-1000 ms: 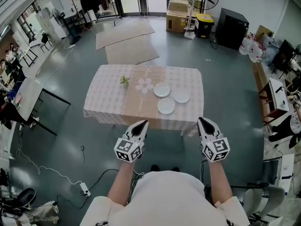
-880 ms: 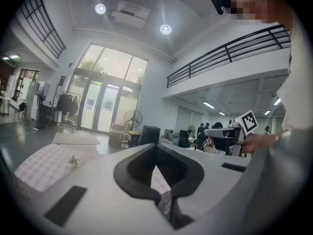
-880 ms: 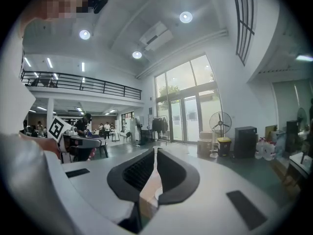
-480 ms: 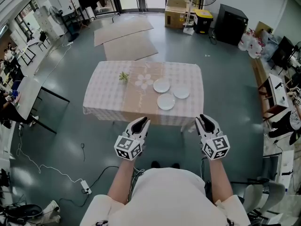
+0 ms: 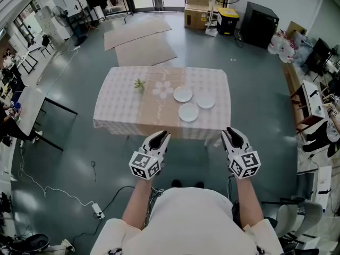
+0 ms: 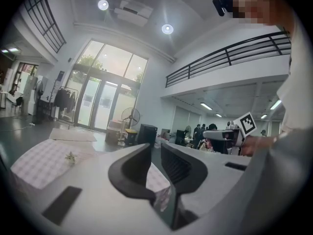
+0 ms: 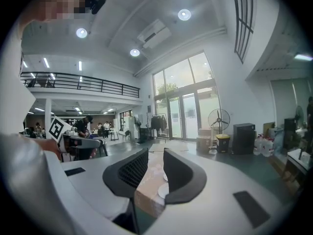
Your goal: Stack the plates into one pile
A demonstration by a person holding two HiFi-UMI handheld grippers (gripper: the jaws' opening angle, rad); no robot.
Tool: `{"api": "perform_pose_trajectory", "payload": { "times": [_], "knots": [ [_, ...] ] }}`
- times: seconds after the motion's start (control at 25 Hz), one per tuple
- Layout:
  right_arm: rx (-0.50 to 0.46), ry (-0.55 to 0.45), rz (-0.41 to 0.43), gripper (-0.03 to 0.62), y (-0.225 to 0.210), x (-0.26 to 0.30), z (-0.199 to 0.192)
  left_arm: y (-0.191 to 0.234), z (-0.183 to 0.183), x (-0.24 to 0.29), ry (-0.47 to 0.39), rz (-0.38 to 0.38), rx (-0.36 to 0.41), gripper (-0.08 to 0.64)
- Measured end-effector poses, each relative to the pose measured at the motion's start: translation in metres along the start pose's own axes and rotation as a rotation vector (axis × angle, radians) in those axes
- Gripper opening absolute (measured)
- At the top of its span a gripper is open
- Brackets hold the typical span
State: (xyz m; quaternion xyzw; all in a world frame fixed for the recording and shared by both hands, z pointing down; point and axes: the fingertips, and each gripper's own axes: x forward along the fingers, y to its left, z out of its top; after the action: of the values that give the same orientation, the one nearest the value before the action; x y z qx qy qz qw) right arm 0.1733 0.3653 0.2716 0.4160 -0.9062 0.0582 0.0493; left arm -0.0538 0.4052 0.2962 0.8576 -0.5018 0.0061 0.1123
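Observation:
Three white plates lie apart on the right half of a checked-cloth table (image 5: 122,105): one at the back (image 5: 183,94), one to the right (image 5: 205,101), one nearest me (image 5: 188,112). Both grippers hover short of the table's near edge, well away from the plates. My left gripper (image 5: 161,137) (image 6: 155,151) has its jaws opening with nothing between them. My right gripper (image 5: 231,133) (image 7: 155,155) stands open and empty. In the right gripper view the table edge (image 7: 146,192) and a plate (image 7: 163,190) show far off through the gap.
A small green sprig (image 5: 139,84) and a flower print (image 5: 163,90) are on the table's middle. Cardboard sheets (image 5: 141,41) lie on the floor beyond. Boxes (image 5: 196,9), a fan and a black cabinet (image 5: 258,23) stand at the back. A power cable (image 5: 64,195) trails at the left.
Both grippers' jaws have gone from shut to parted. The hands have stayed where they were; the head view has drifted slightly.

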Motion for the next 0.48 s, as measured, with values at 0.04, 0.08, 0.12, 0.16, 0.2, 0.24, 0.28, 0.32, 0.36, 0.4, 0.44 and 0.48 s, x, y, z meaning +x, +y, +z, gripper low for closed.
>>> {"api": "perform_pose_trajectory", "payload": {
  "times": [0.04, 0.08, 0.12, 0.16, 0.2, 0.24, 0.28, 0.32, 0.36, 0.4, 0.44, 0.48],
  "knots": [
    [0.004, 0.002, -0.003, 0.117, 0.002, 0.001, -0.001, 0.002, 0.0, -0.001, 0.003, -0.003, -0.002, 0.071],
    [0.009, 0.003, -0.005, 0.117, 0.004, 0.003, -0.002, 0.005, -0.002, -0.002, 0.006, -0.006, -0.004, 0.071],
    [0.013, 0.005, -0.007, 0.117, 0.005, 0.004, -0.003, 0.007, -0.004, -0.003, 0.011, -0.009, -0.007, 0.071],
    [0.016, 0.008, -0.009, 0.117, 0.007, 0.005, -0.005, 0.008, -0.006, -0.003, 0.015, -0.012, -0.01, 0.071],
    [0.018, 0.011, -0.012, 0.117, 0.008, 0.005, -0.007, 0.01, -0.009, -0.003, 0.02, -0.017, -0.014, 0.071],
    [0.02, 0.014, -0.016, 0.117, 0.01, 0.006, -0.009, 0.012, -0.011, -0.004, 0.023, -0.022, -0.017, 0.071],
    [0.023, 0.016, -0.02, 0.117, 0.013, 0.007, -0.011, 0.014, -0.012, -0.005, 0.025, -0.028, -0.018, 0.071],
    [0.025, 0.018, -0.025, 0.115, 0.016, 0.008, -0.012, 0.017, -0.013, -0.007, 0.027, -0.032, -0.018, 0.071],
    [0.027, 0.018, -0.029, 0.115, 0.019, 0.009, -0.013, 0.02, -0.014, -0.008, 0.029, -0.036, -0.018, 0.071],
    [0.029, 0.018, -0.032, 0.115, 0.021, 0.011, -0.014, 0.022, -0.014, -0.009, 0.029, -0.039, -0.018, 0.071],
    [0.031, 0.018, -0.034, 0.115, 0.023, 0.013, -0.015, 0.025, -0.014, -0.01, 0.031, -0.042, -0.019, 0.071],
    [0.033, 0.017, -0.035, 0.115, 0.024, 0.014, -0.016, 0.026, -0.015, -0.01, 0.032, -0.046, -0.019, 0.071]
  ]
}}
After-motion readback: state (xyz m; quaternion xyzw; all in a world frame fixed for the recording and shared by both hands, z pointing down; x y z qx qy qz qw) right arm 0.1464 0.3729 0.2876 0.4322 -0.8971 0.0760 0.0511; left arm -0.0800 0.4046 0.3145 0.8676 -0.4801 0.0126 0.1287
